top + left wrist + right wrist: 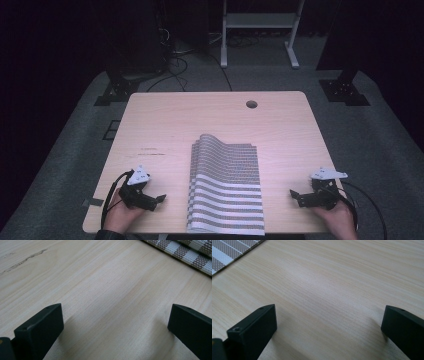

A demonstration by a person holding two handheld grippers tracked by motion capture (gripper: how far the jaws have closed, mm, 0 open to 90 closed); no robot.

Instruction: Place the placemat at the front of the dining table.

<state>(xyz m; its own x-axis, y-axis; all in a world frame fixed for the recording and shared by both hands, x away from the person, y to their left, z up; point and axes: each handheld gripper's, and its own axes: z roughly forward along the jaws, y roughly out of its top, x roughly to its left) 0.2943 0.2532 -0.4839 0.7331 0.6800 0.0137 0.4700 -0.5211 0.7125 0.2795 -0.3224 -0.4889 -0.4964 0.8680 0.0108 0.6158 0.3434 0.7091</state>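
Nothing started: striped cloth (pixel 226 187) lies untouched mid-table; left gripper (pixel 161 198) and right gripper (pixel 292 192) wide open, empty, flanking it.

Dark room; grey carpet (pixel 380 145); white desk frame (pixel 260 25); cables (pixel 175 60).

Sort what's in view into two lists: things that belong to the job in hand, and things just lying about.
In the job:
striped cloth, folded, between the grippers
left gripper, open
right gripper, open

Lying about:
wooden table
cable hole in the table
white frame behind the table
floor cables
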